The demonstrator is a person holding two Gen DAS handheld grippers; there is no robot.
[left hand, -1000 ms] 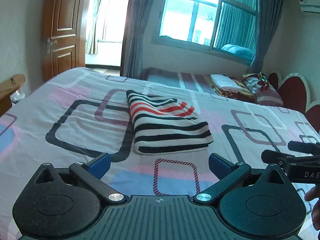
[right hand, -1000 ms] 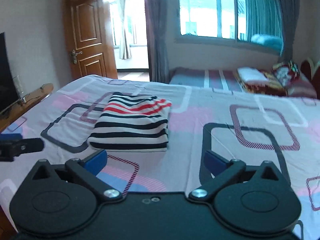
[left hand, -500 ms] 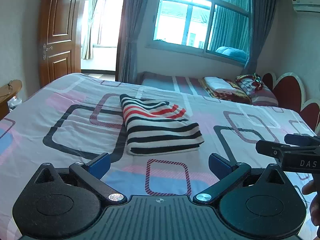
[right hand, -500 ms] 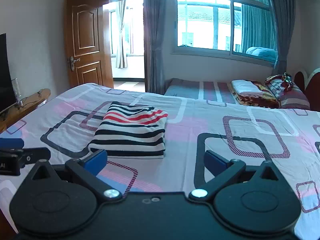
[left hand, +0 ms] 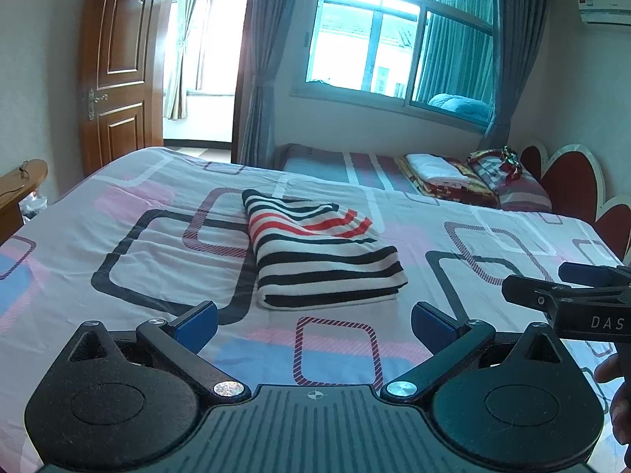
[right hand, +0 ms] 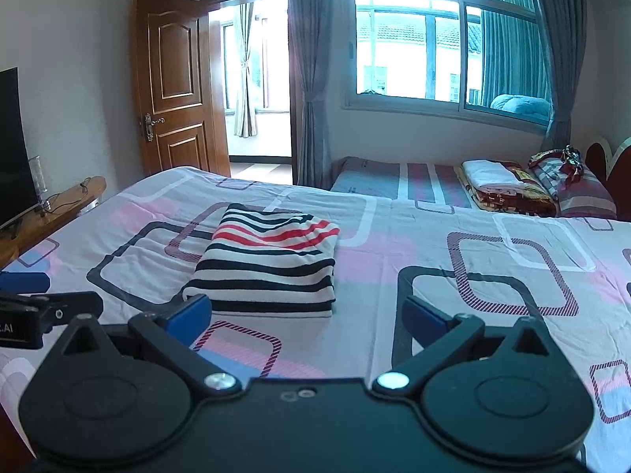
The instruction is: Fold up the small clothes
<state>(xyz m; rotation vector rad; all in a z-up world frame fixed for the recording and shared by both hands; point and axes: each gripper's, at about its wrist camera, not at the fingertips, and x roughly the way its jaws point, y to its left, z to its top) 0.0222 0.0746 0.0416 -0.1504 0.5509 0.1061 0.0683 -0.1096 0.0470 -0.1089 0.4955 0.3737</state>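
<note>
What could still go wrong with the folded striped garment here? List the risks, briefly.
1. The striped garment is a loose folded stack on a soft bed sheet; a careless nudge could undo it.
2. Both the left gripper and right gripper are open close to its near edge; moving forward may snag a layer.
3. The grippers sit side by side and might collide.

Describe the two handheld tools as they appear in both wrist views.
Both match: the left tool and right tool have matte black bodies, two round black hubs with silver screws, angled black finger links and blue pads. White lettering marks the right tool's side, reading "DAS". No sleeve or cable shows.
</note>
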